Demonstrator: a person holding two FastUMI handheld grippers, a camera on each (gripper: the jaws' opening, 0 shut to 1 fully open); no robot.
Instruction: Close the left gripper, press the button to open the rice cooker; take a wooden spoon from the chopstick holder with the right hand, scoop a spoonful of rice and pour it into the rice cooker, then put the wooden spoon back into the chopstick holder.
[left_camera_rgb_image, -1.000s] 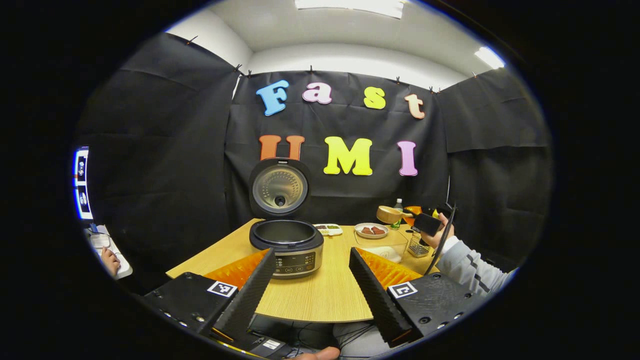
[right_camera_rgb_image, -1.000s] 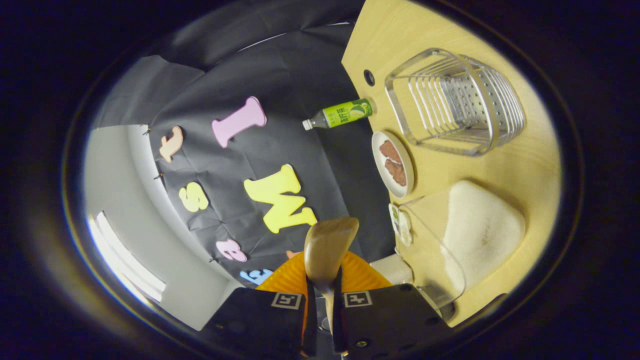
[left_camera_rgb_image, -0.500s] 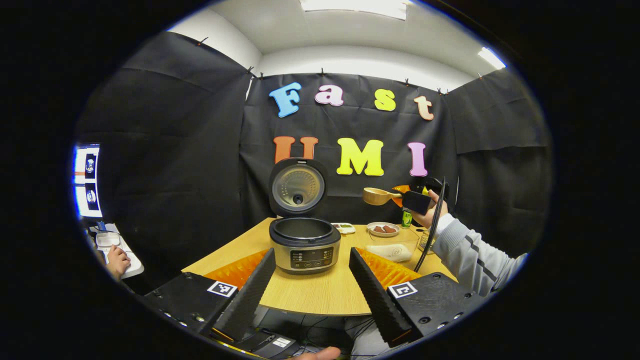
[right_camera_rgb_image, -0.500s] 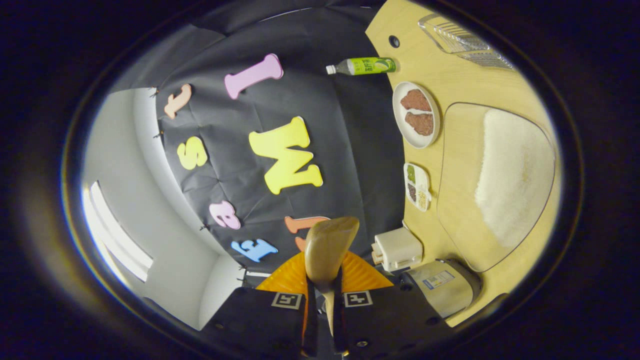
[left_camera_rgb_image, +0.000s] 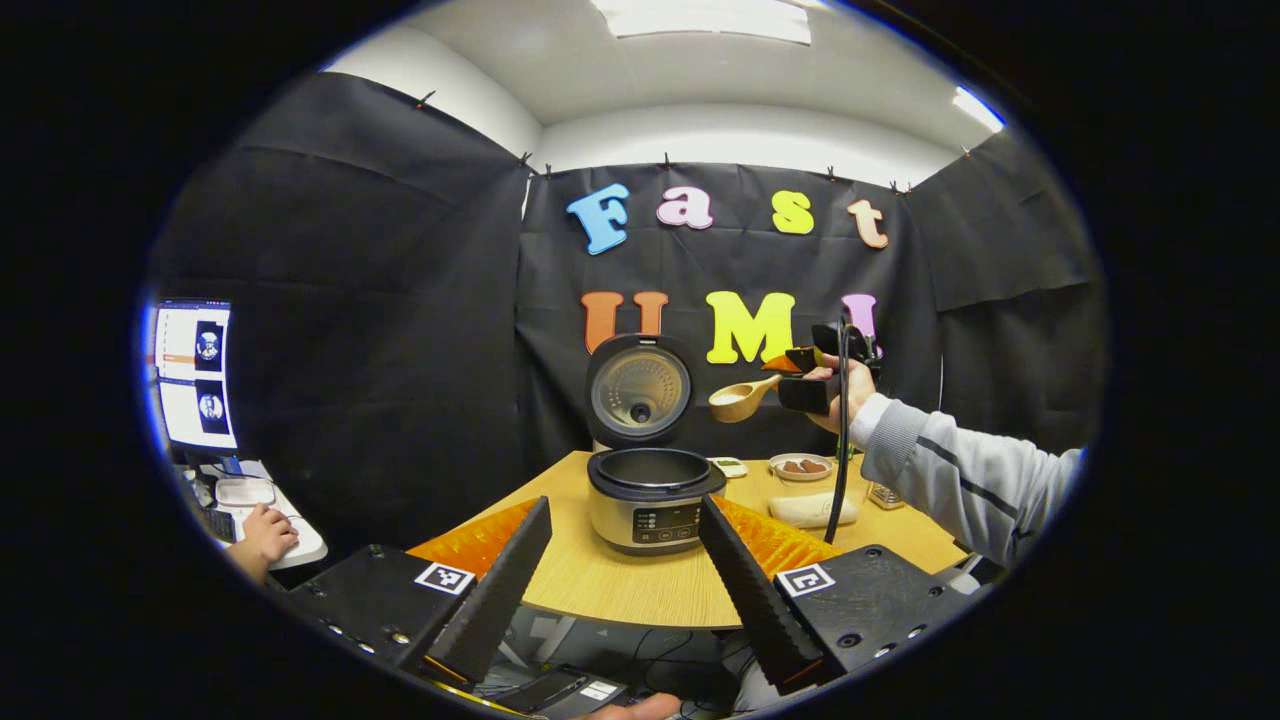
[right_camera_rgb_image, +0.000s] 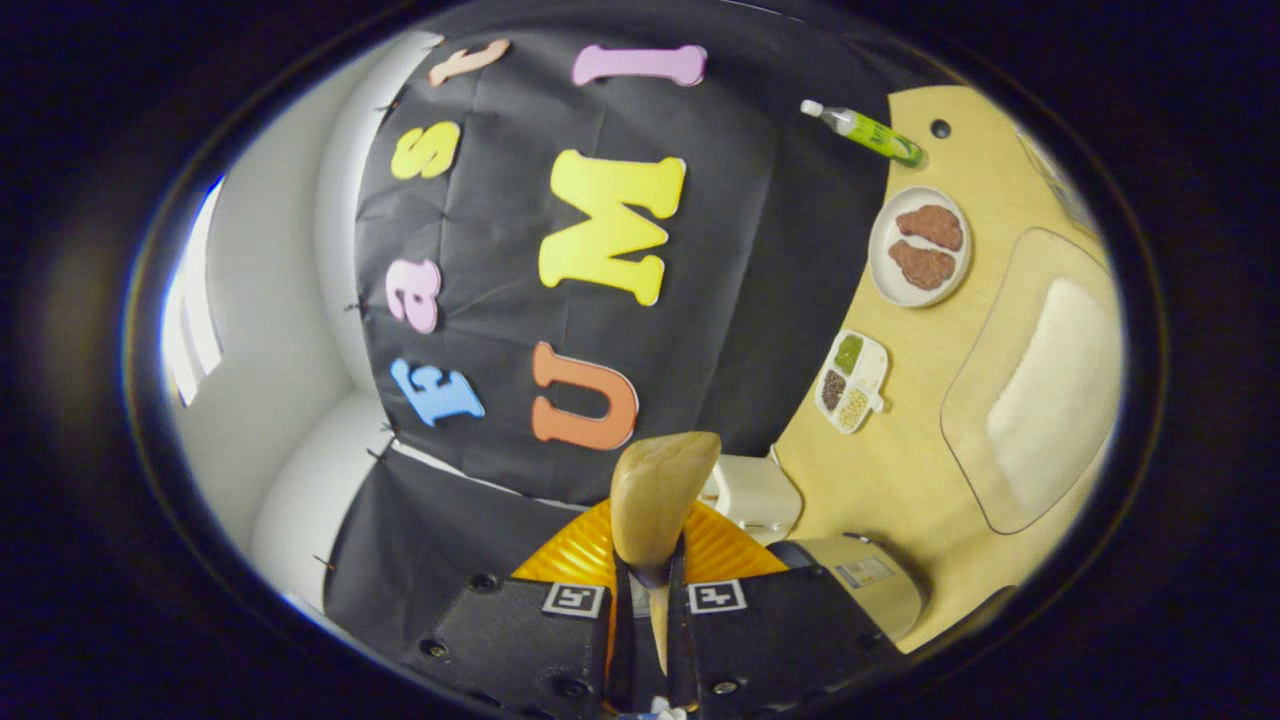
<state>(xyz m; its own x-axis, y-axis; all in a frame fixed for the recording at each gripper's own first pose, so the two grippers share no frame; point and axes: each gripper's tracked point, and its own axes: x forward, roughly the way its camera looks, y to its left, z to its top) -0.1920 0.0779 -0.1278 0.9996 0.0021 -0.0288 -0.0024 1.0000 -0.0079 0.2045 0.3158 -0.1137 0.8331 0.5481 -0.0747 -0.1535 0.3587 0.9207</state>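
Holding the spoon (right_camera_rgb_image: 655, 490) by its handle, our right gripper (right_camera_rgb_image: 645, 620) has both fingers clamped on it. From the left gripper view we see that gripper (left_camera_rgb_image: 805, 380) raised well above the table (left_camera_rgb_image: 640, 585), the spoon bowl (left_camera_rgb_image: 738, 402) carrying rice just right of the upright lid (left_camera_rgb_image: 640, 390) and above the cooker (left_camera_rgb_image: 652, 495). Our left gripper (left_camera_rgb_image: 622, 570) hangs spread wide at the near table edge, gripping nothing. 1 rice bin (right_camera_rgb_image: 1040, 385) sits right of the cooker, with a plate (right_camera_rgb_image: 920, 245), a small tray (right_camera_rgb_image: 850, 380) and a bottle (right_camera_rgb_image: 868, 132) along the far edge. Open air lies between the spoon and the pot mouth.
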